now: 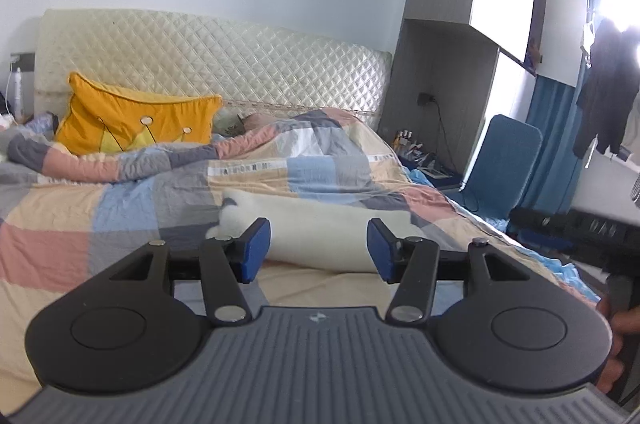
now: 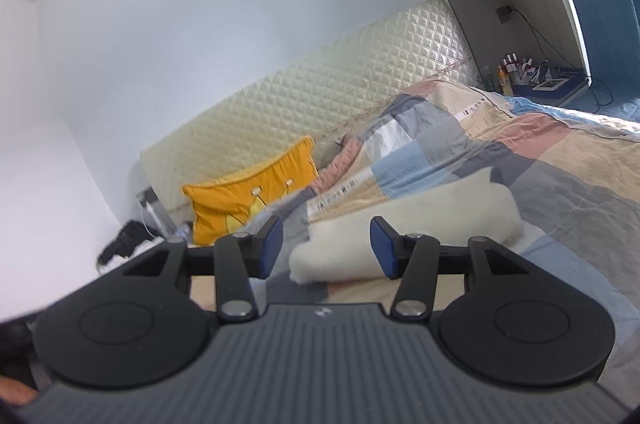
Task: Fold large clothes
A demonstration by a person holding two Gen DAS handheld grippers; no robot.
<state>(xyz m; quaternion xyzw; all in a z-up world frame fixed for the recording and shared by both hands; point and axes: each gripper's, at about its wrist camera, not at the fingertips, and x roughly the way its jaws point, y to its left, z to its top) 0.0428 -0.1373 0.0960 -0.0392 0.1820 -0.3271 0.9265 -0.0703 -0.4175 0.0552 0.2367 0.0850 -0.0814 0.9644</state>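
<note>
— Are our claws holding anything?
— No. Our left claw (image 1: 319,250) and right claw (image 2: 326,247) stand parted and empty above the bed (image 1: 52,208).
— And the garment?
— The folded white garment (image 1: 320,228) lies on the patchwork quilt (image 2: 560,160).

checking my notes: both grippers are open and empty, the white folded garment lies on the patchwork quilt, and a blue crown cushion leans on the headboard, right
One slip: the crown cushion is yellow-orange, not blue, as the left wrist view shows. The rest holds: left gripper and right gripper open and empty, white folded garment on the patchwork quilt, headboard behind.
</note>
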